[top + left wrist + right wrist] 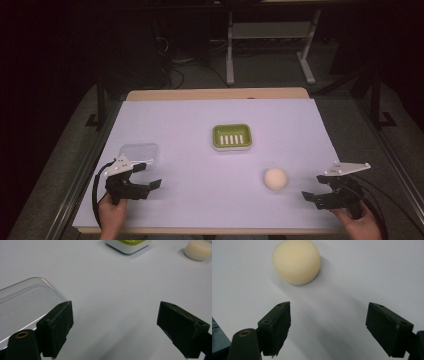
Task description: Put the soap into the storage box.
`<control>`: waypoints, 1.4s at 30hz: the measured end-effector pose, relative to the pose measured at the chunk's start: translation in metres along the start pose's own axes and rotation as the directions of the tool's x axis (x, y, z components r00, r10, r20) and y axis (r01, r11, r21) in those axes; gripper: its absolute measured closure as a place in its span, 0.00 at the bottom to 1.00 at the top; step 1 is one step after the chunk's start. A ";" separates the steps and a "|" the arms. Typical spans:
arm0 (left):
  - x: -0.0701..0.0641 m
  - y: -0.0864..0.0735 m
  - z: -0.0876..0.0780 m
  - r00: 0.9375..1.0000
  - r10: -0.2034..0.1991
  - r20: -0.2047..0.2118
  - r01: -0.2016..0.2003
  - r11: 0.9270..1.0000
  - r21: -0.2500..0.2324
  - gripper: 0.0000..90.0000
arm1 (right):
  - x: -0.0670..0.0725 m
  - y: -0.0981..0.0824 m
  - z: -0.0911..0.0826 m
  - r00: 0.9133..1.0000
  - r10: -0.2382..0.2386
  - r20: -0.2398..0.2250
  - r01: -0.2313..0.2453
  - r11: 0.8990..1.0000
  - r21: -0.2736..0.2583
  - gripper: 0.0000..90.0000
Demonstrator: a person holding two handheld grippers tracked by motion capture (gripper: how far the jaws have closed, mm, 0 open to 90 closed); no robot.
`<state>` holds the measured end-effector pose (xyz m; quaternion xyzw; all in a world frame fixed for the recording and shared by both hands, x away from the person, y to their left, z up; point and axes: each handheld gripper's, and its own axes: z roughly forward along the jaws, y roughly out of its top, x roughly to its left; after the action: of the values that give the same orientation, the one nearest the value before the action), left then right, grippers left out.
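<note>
From the high view, a white-covered surface carries a green rectangular soap dish with a white slotted insert near its middle; nothing lies in the dish. A clear plastic lid-like tray sits toward the near left, also empty. A cream round puck-shaped bar of soap rests on the surface to the near right of the dish, apart from it. The left gripper hangs just in front of the clear tray, jaws spread with nothing between them. The right gripper sits near the soap, to its right, jaws likewise spread and empty.

In the left gripper view, the left gripper has its jaws wide apart over bare surface. The clear tray lies beside the left jaw, its curved edge reaching behind it. A corner of the green dish and the soap show at the top.

In the right gripper view, the right gripper is released, and the soap lies ahead of the jaws, nearer the left one, its flat top and rounded side visible.
</note>
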<state>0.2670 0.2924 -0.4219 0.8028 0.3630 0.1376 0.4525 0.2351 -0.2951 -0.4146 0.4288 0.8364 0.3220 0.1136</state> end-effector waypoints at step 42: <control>-0.004 0.000 0.001 1.000 0.022 0.004 -0.022 1.000 -0.009 0.14 | 0.024 0.045 0.013 0.995 -0.088 -0.056 0.091 0.994 0.053 0.19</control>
<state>0.2648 0.2885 -0.4217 0.8051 0.3527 0.1423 0.4552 0.2553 -0.2510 -0.3944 0.3850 0.8661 0.3046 0.0937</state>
